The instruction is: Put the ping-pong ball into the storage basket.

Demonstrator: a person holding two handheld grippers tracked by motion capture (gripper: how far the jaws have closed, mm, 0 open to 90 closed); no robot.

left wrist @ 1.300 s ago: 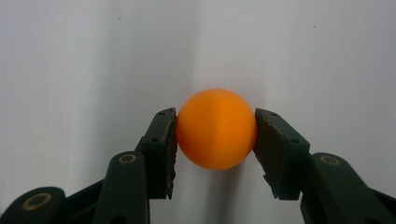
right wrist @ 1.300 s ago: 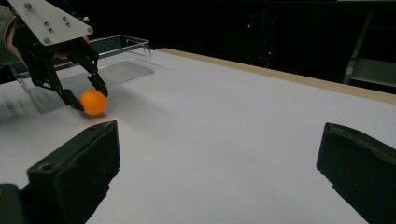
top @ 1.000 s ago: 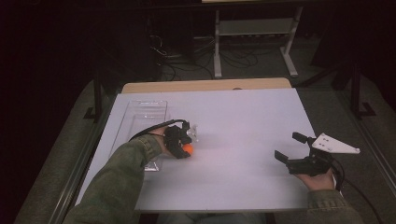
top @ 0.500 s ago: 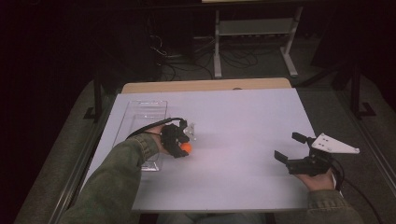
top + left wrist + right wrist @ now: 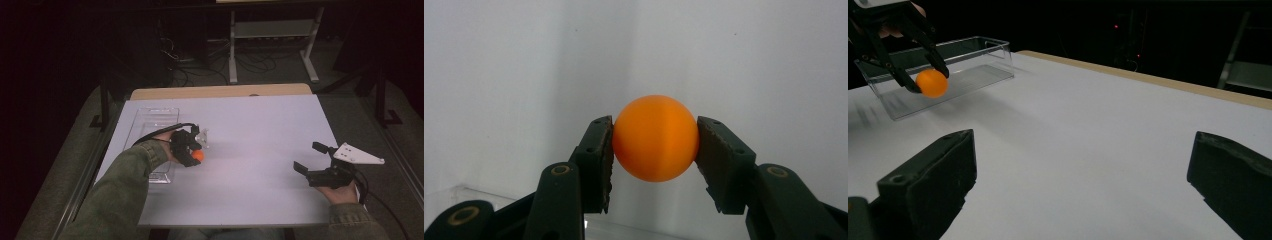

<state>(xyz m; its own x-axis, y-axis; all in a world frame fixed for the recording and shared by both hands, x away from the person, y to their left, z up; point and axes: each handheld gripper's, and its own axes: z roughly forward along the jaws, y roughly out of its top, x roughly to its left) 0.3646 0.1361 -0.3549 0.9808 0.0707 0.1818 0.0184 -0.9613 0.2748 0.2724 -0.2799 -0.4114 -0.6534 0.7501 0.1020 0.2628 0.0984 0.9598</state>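
An orange ball [image 5: 655,138] sits pinched between the two black jaws of my left gripper [image 5: 197,155], which is shut on it. In the high view the ball [image 5: 198,156] hangs over the white table just right of a clear plastic box [image 5: 152,120]. The right gripper view shows the same ball [image 5: 931,83] held in front of that box [image 5: 968,60]. My right gripper [image 5: 310,157] rests near the table's right front, open, its jaws wide apart with nothing between them.
The white tabletop [image 5: 260,130] stretches between the two grippers. A tan board edge [image 5: 220,91] runs along its far side. Beyond it, on the dark floor, stand a metal stand [image 5: 272,30] and cables.
My left gripper has carried the orange ball slightly left and back toward the clear box. The right gripper has stayed put.
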